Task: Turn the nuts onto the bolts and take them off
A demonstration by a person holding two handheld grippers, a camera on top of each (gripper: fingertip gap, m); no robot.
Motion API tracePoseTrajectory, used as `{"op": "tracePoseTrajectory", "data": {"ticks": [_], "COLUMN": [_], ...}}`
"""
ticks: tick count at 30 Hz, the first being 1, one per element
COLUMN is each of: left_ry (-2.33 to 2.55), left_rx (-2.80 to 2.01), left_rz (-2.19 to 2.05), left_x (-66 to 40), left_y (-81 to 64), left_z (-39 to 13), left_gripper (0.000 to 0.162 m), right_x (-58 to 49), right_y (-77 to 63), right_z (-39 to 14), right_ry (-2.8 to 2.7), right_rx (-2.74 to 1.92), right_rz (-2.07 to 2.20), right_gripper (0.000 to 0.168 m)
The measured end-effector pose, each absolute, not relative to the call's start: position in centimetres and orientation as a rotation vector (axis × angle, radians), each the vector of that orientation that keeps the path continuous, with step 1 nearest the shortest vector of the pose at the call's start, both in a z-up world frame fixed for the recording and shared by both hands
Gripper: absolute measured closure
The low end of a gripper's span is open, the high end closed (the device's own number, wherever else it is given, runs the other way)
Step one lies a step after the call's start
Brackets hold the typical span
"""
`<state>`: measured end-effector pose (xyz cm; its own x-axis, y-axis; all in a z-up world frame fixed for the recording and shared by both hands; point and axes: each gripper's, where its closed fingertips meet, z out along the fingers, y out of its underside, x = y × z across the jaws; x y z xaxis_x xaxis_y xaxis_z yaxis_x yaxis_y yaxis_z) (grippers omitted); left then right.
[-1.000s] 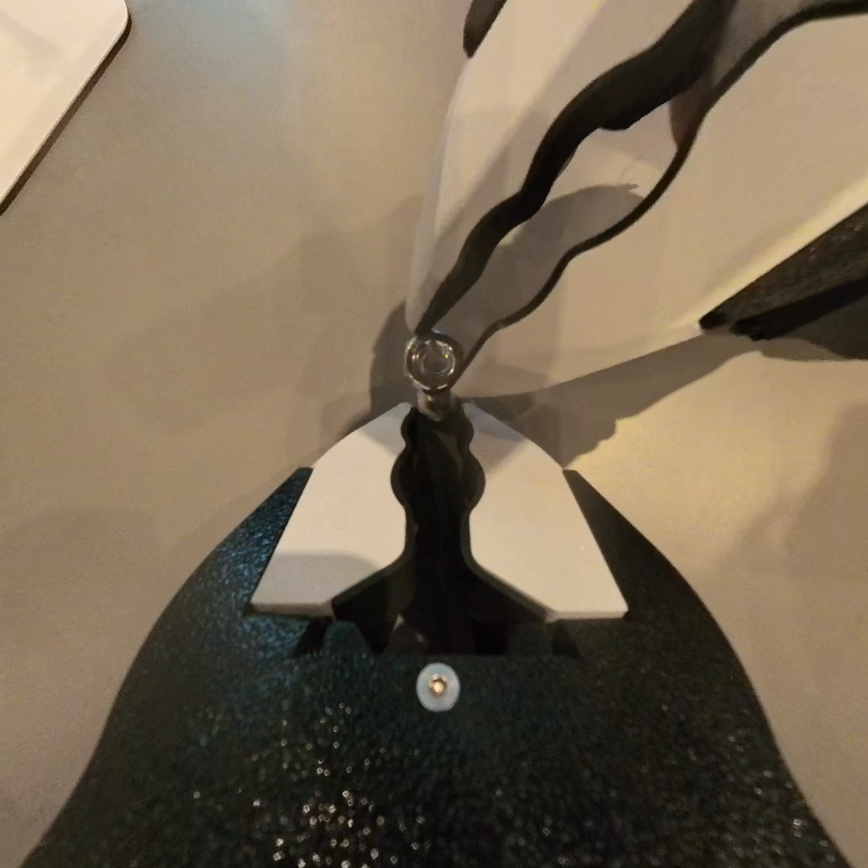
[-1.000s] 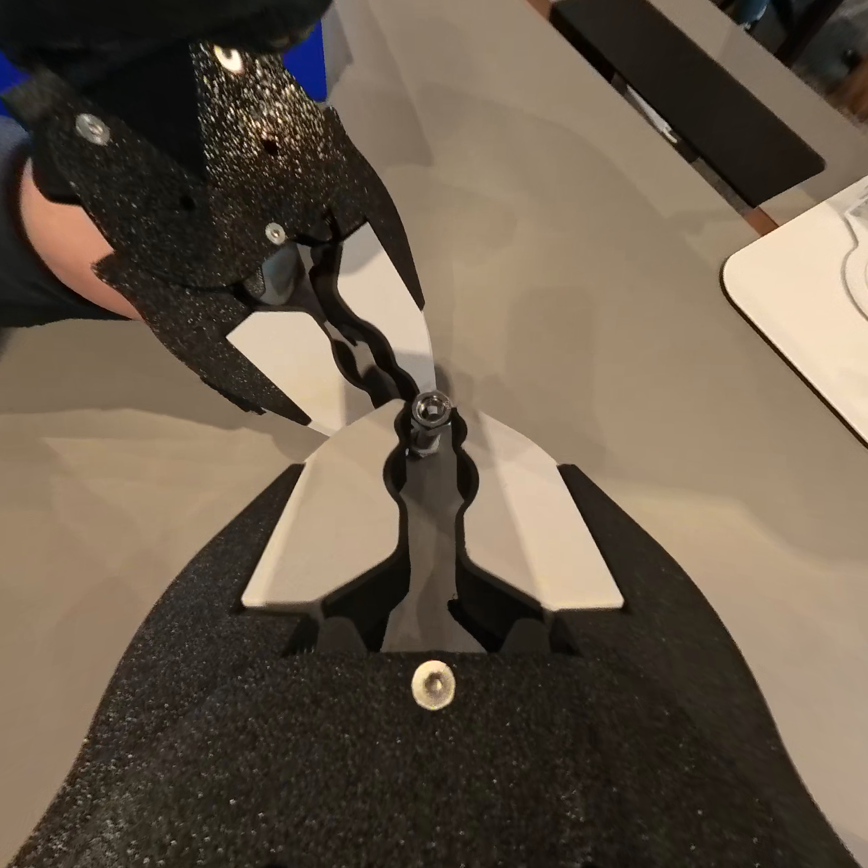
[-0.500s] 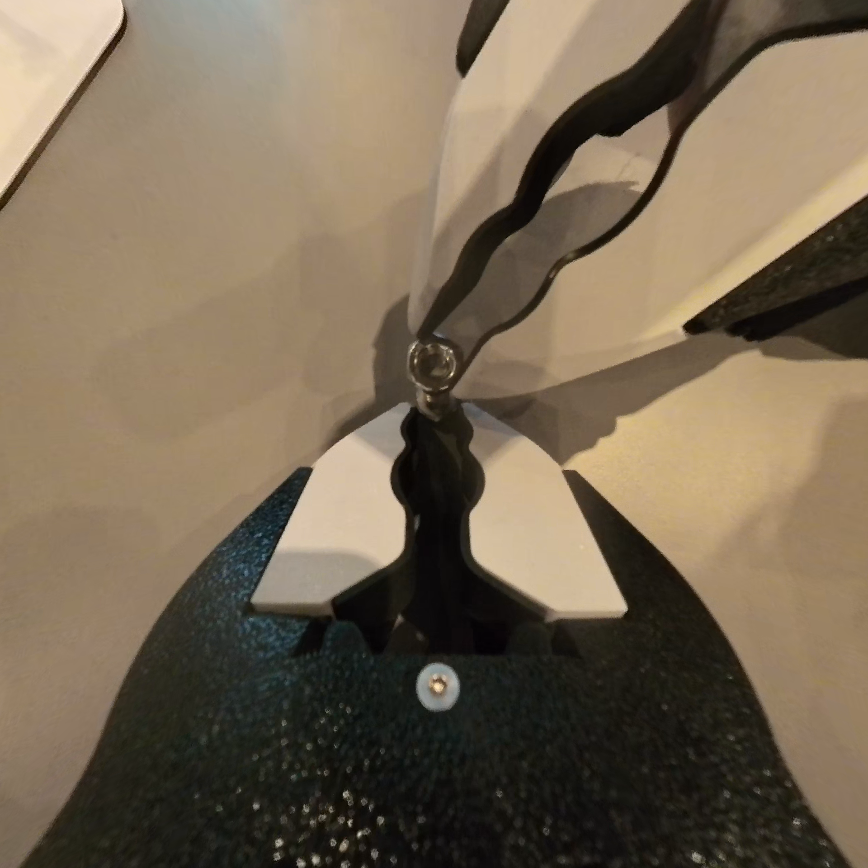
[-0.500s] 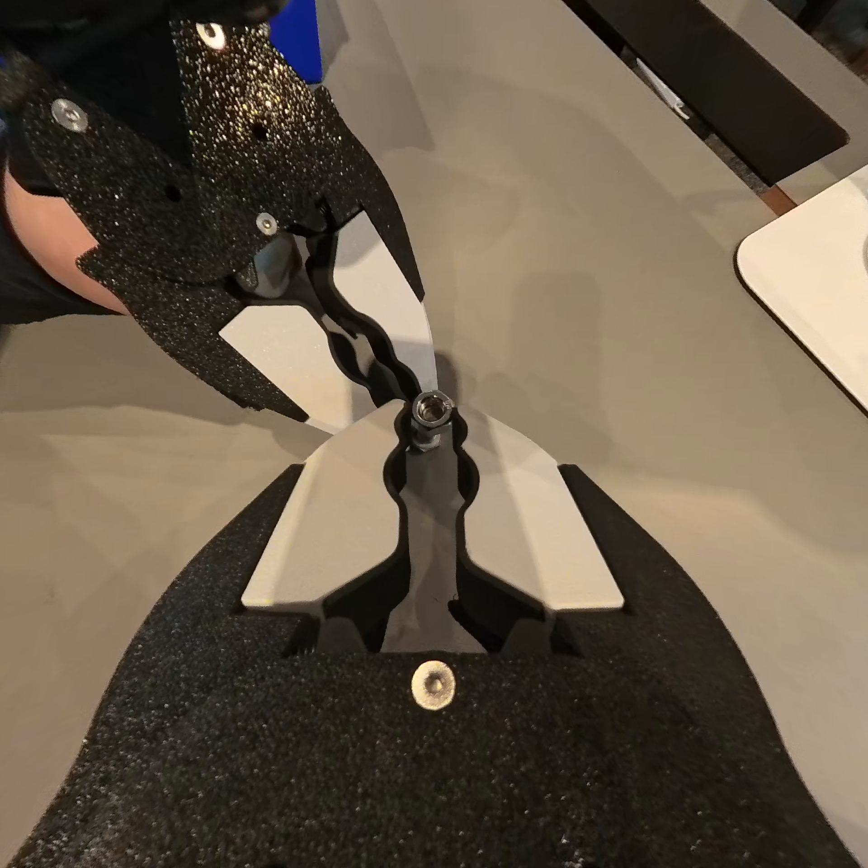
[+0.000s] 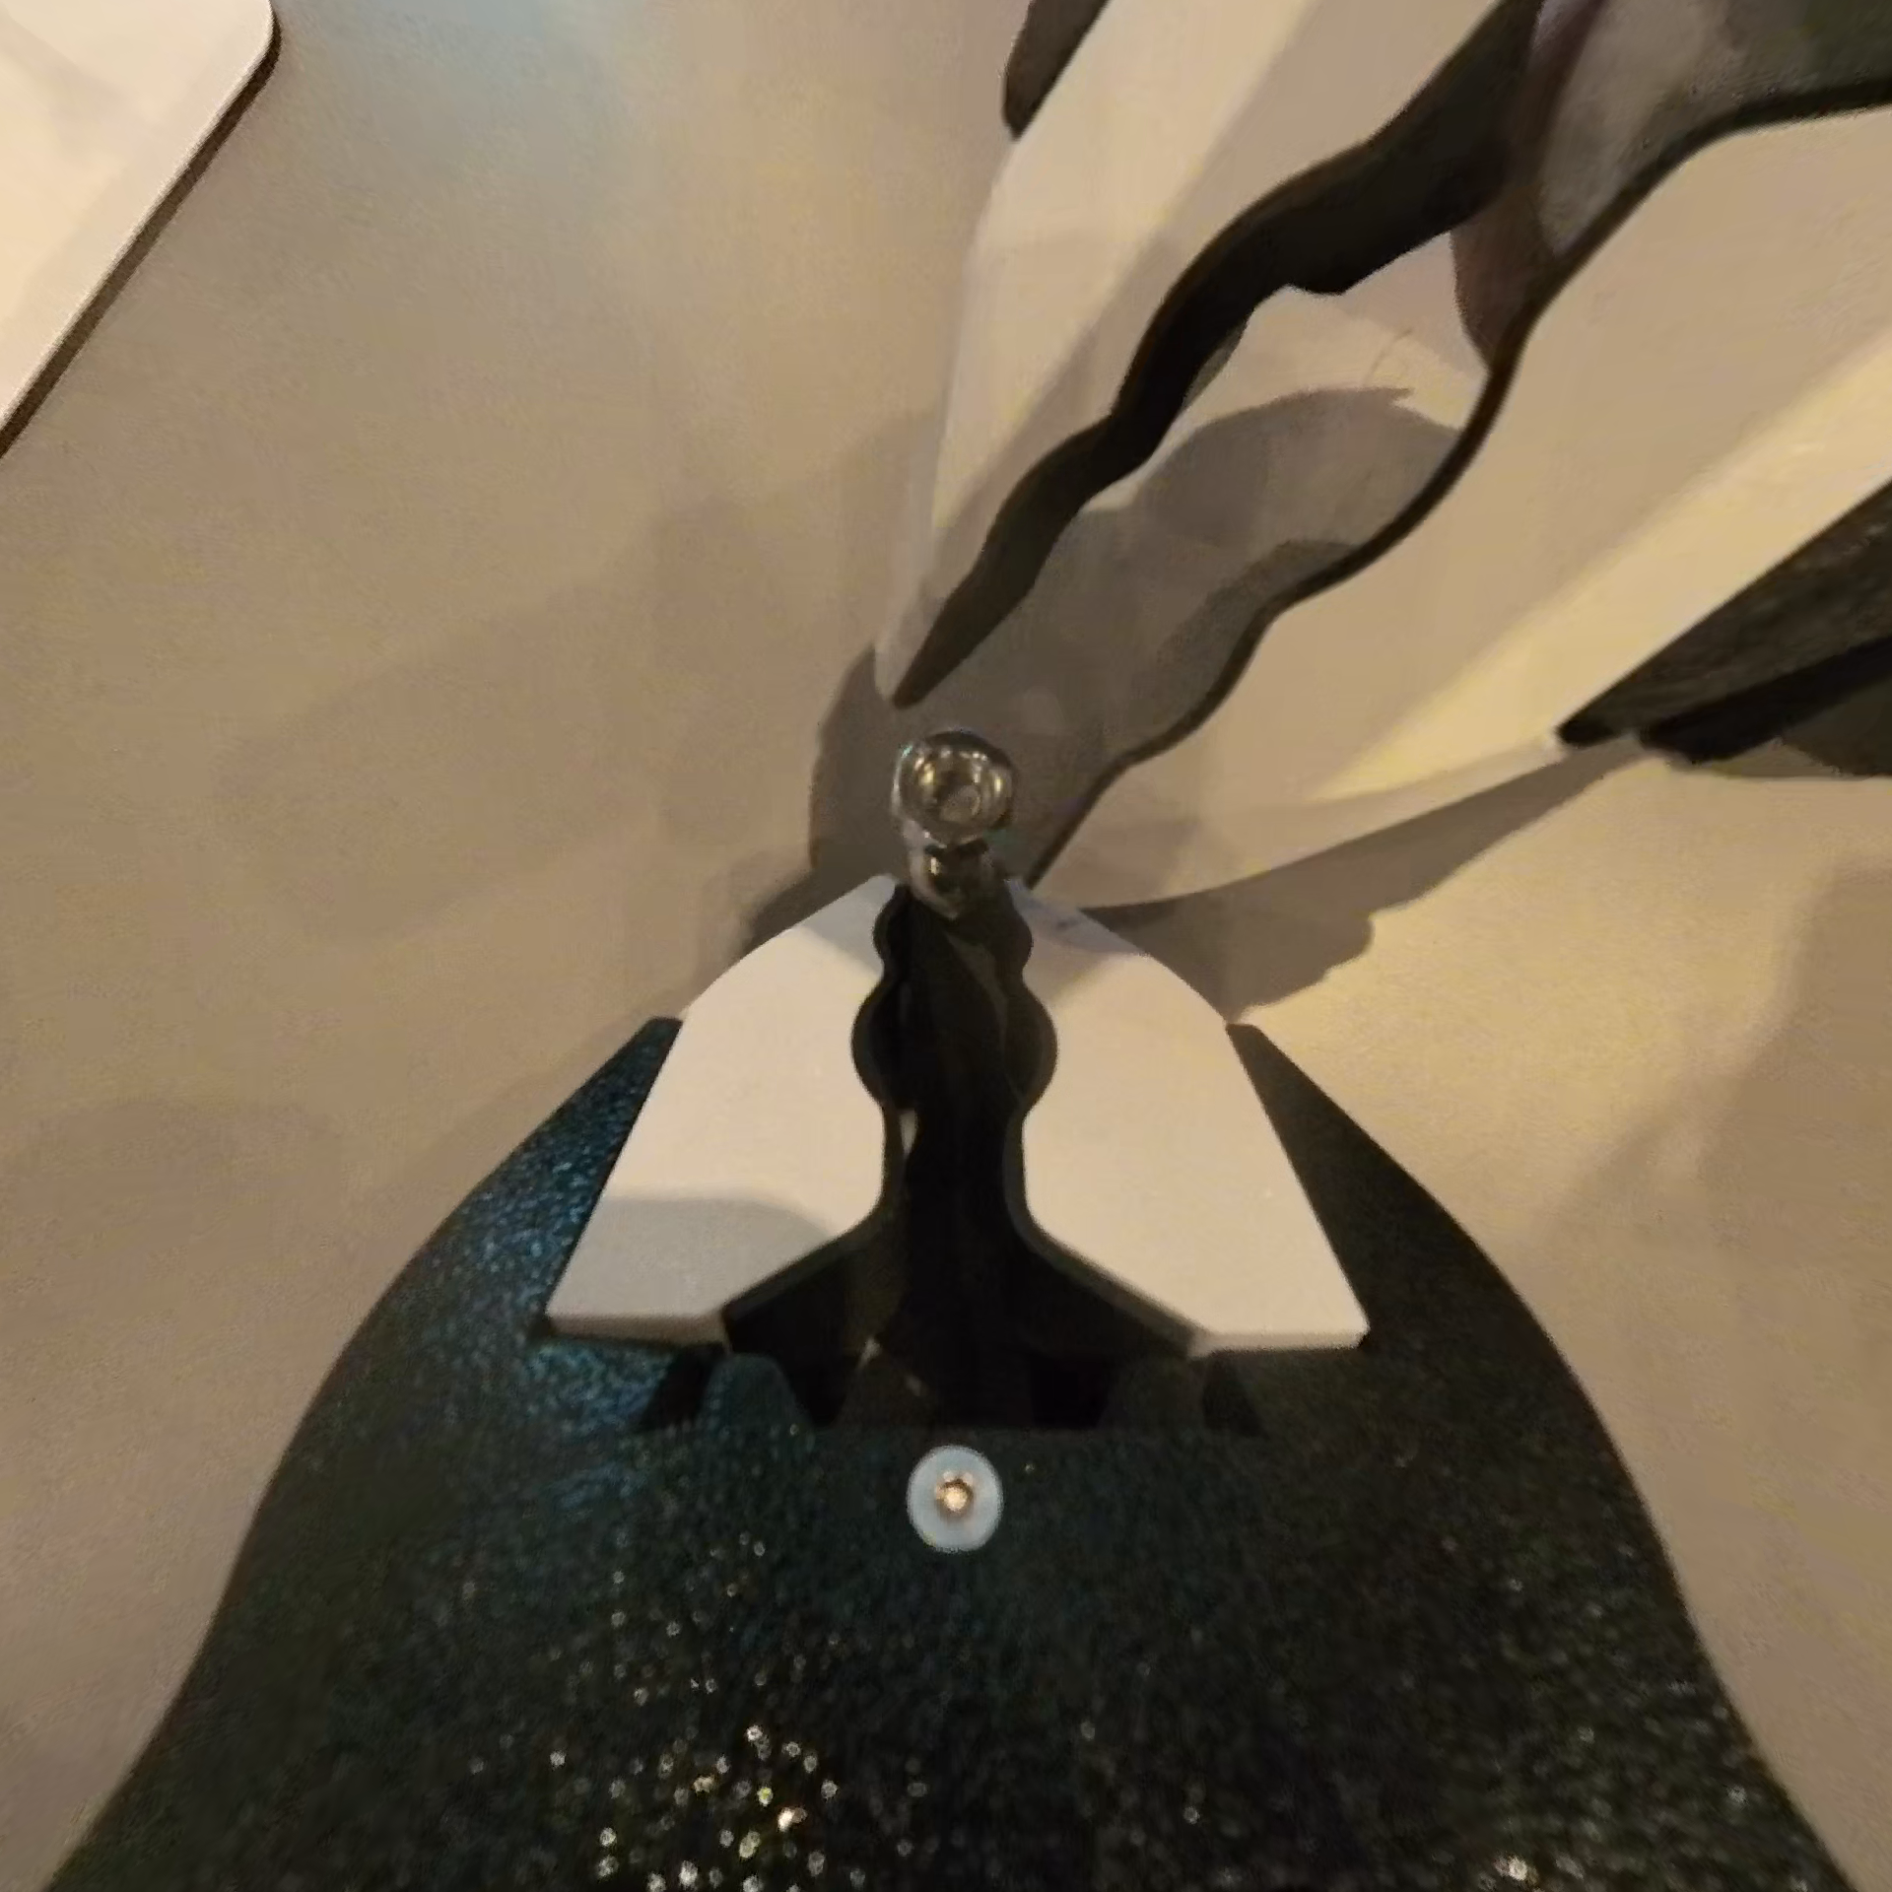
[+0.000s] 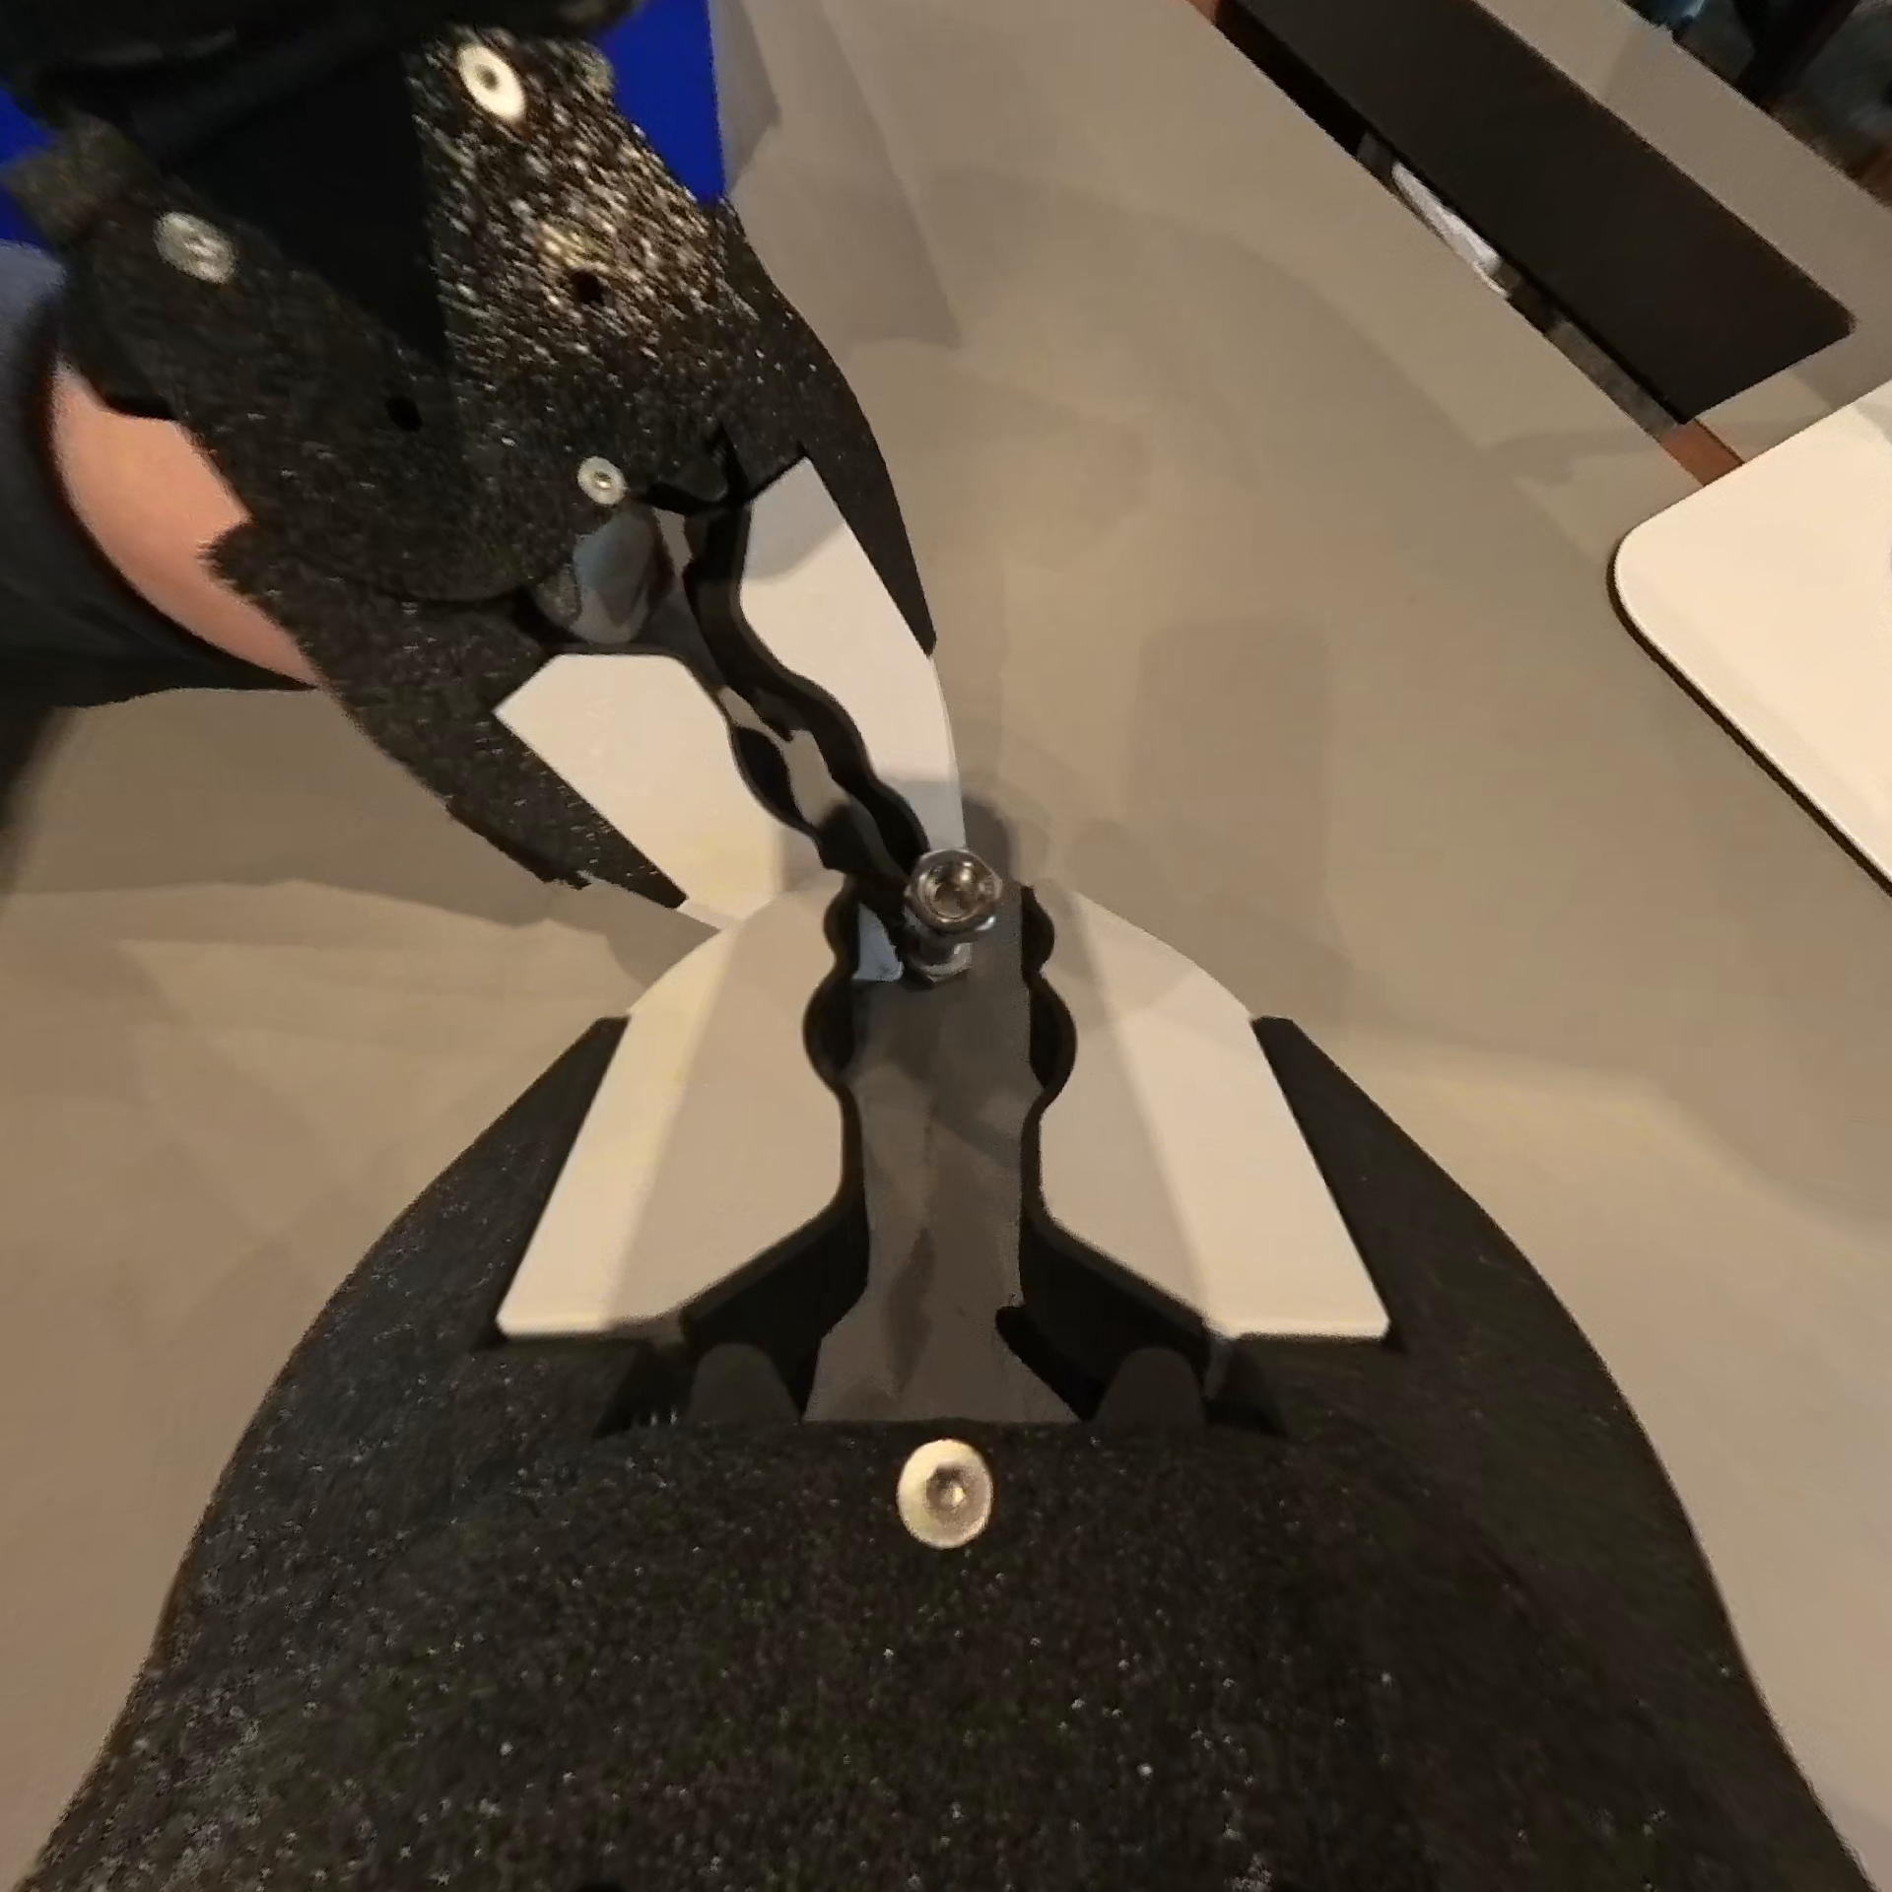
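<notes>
above the grey tabletop (image 6: 1280, 532), both tools meet over one small fastener. left gripper (image 5: 947, 901): fingers together, clamped on the bolt (image 5: 954, 804) just under its socket head, head pointing away from the left wrist camera. right gripper (image 6: 937, 927): fingers apart, with gaps either side of the fastener and nothing held. nut (image 6: 937, 962) appears to sit on the shank just below the bolt head in the right wrist view, but blur means thread engagement cannot be read. white board (image 6: 1781, 614) lies well apart to one side. judged step: mid-turning, right tool between bites. next move calls for the right fingers to line up square on the nut flats, close, then rotate while the left holds the bolt steady
</notes>
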<state>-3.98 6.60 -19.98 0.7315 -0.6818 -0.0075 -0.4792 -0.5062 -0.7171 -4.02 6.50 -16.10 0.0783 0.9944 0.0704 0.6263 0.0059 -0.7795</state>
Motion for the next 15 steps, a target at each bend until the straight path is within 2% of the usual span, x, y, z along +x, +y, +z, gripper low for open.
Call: {"op": "tracePoseTrajectory", "data": {"ticks": [5, 15], "left_ry": [0.871, 0.871], "left_rx": [-2.200, -2.203], "left_rz": [-0.361, -0.362], "left_x": [-4.0, -4.0], "left_y": [6.6, 6.5], "left_z": [-20.0, -20.0], "left_gripper": [0.147, 0.147], "right_x": [-3.5, -3.1], "right_y": [5.9, 6.8], "right_z": [-15.3, -14.9], "right_ry": [-1.559, -1.406], "right_rx": [-1.613, -1.535], "right_rz": [0.895, 1.030], "right_gripper": [0.131, 0.141]}}
